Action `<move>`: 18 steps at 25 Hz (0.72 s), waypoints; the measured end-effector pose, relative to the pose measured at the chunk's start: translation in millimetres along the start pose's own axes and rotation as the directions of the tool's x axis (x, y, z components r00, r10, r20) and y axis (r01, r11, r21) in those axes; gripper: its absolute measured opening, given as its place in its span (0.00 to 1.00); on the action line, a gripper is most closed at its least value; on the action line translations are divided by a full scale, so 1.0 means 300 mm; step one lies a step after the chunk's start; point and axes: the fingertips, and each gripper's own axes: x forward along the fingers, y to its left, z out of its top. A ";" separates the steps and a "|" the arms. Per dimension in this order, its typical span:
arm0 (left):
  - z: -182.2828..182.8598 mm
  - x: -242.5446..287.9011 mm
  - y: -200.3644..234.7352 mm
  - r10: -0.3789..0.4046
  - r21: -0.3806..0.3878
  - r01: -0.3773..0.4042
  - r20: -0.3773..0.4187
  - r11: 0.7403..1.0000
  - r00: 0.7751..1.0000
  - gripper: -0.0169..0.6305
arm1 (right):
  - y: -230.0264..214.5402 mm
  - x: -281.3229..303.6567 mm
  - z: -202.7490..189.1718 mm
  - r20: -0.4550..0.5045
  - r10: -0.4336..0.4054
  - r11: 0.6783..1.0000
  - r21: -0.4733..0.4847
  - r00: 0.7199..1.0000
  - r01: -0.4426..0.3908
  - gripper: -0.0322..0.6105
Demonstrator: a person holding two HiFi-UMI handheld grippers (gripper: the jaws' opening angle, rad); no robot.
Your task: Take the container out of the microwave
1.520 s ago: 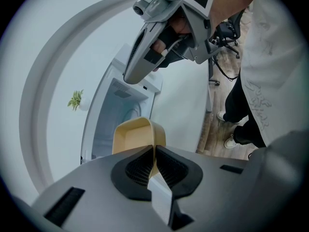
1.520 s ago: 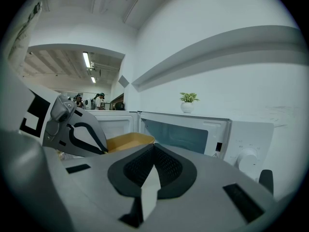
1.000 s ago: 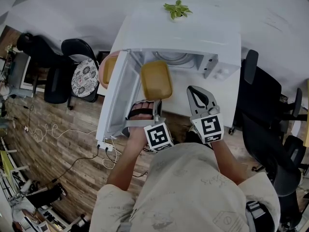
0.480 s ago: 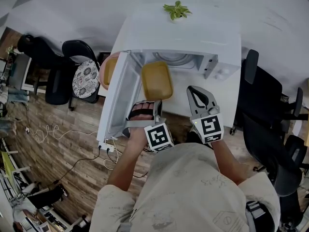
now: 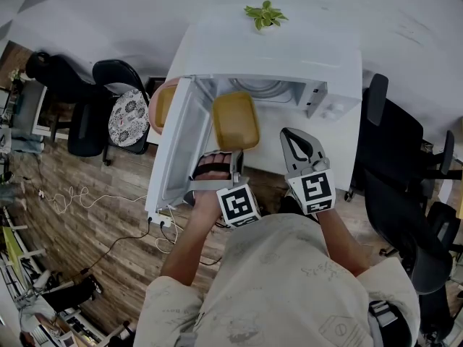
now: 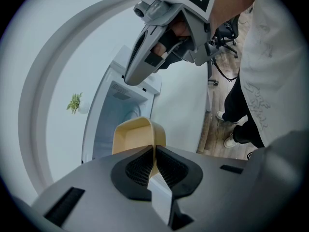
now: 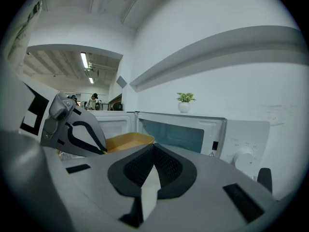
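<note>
My left gripper (image 6: 153, 151) pinches the container (image 6: 136, 133) by one rim, right gripper (image 7: 152, 149) closed, empty; it may sag beyond the jaws

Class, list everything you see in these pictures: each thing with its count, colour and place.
microwave: one, white, centre, door open
container: one, yellow, before the microwave's opening
potted plant: one, green, on top of the microwave
office chairs: several, black, either side of the microwave
cable: one, white, on the floor at left
left gripper: one, grey, shut on the container's rim
right gripper: one, grey, shut, empty
</note>
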 end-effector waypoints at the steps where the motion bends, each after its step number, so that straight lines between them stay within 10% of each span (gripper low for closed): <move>1: 0.000 0.000 0.000 -0.001 0.001 0.001 0.000 1.000 1.000 0.06 | 0.000 0.001 0.000 0.000 0.000 1.000 -0.001 1.000 0.000 0.07; 18: 0.002 0.007 0.014 0.004 0.001 -0.004 -0.003 1.000 1.000 0.06 | -0.023 0.005 0.026 0.024 -0.028 1.000 -0.008 0.999 0.028 0.07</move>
